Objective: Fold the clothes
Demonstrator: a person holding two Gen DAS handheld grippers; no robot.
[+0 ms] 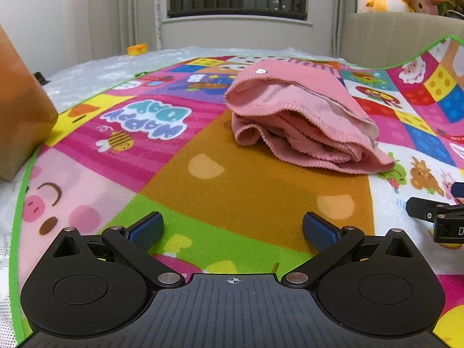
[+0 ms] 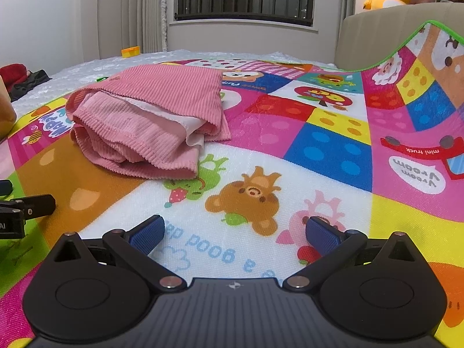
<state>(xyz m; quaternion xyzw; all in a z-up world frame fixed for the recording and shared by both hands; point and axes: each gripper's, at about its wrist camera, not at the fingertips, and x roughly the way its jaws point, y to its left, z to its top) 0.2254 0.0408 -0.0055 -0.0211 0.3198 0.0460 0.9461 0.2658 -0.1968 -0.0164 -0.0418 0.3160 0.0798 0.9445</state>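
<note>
Both the left gripper [image 1: 233, 229] and right gripper [image 2: 235, 232] gape wide, empty, well short of the pink garment [image 1: 301, 121]. Judging by its loose, bulging layers, press the bundle flat on the play mat [image 1: 249, 203] next.

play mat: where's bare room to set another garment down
Free: the mat right of the folded pink garment, toward the beige couch; also the strip between the garment and both open grippers. Crowded: the garment's own patch, and the brown box at the mat's left edge.

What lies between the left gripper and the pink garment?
Nothing but bare play mat: the left wrist view shows the open left gripper facing the folded pink garment across its orange panel.
</note>
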